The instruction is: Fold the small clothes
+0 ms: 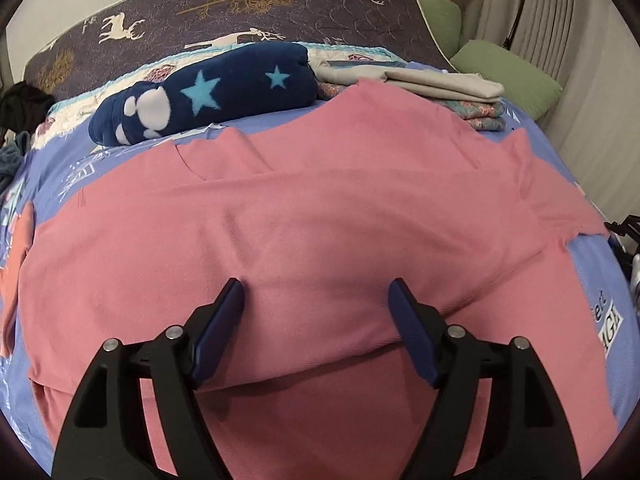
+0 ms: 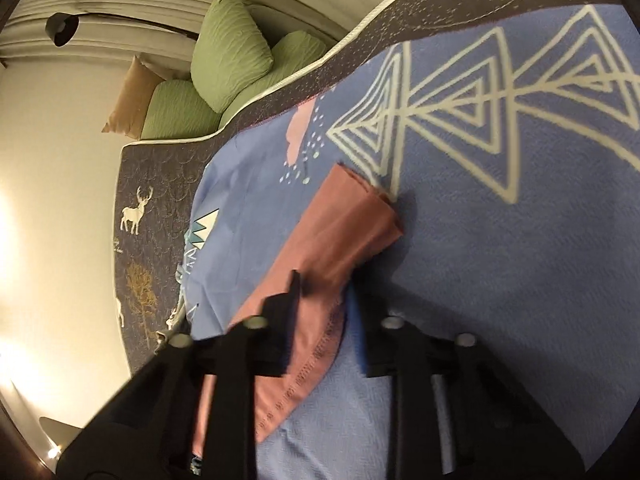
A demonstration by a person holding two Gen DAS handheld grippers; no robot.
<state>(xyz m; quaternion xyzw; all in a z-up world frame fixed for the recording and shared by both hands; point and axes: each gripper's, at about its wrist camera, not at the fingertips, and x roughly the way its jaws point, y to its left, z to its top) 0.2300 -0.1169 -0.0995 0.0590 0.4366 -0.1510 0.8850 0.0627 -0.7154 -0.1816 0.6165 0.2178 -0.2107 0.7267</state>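
The pink shirt lies spread on the blue bedsheet, under the left gripper, whose jaws gape wide and hold nothing. The right gripper stands open astride the shirt's folded sleeve, not closed on it.

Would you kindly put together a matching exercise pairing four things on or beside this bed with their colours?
Things:
1. shirt spread on the bed
2. rolled blanket with stars
3. pillows beside the mattress
4. bedsheet with white triangles

Colours:
A. green
B. periwinkle blue
C. pink
D. navy

Pairs: 1-C, 2-D, 3-A, 4-B
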